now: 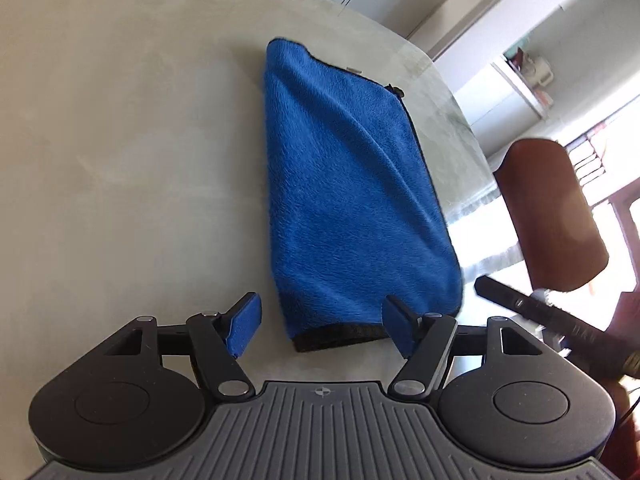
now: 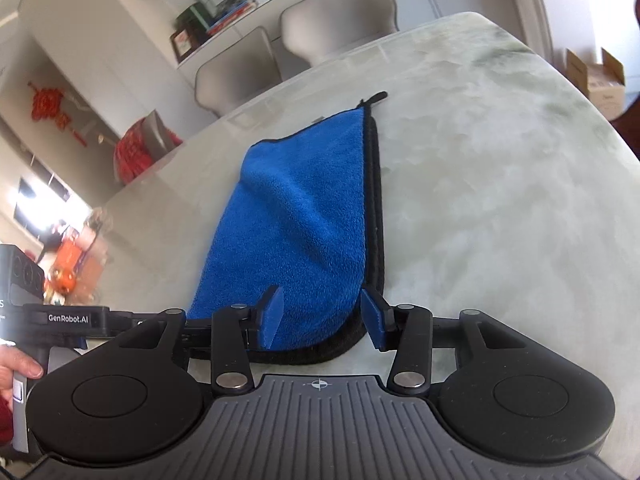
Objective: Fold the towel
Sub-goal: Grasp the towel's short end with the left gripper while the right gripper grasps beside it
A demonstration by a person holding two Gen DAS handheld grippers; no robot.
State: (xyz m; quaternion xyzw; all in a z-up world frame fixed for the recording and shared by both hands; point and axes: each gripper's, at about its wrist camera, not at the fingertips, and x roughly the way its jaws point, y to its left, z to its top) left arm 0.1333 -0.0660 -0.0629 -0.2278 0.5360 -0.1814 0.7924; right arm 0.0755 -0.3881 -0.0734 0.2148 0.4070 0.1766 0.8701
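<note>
Blue towel [image 1: 352,184] lying flat on the pale surface [image 1: 120,160], already doubled into a long narrow strip with the black-bound edges stacked along one side. Left gripper [image 1: 322,326] poised at the near short end, jaws spread wide on either side of the black hem, gripping nothing. Right gripper [image 2: 318,318] likewise at its near end, jaws spread, straddling the corner where the bound edges curve round; whether the pads touch the cloth, cannot tell.

Likely next: another fold, end to end. To do it well:
- Lower until one pad slides under all layers at the corner, then close firmly, catching every layer, not just the top one.
- Take both near corners level, so the hem stays straight.
- Lift only enough to clear, carry over toward the far end, and match bound edge to bound edge.
- Smooth out the diagonal ripples across the middle before releasing.
</note>
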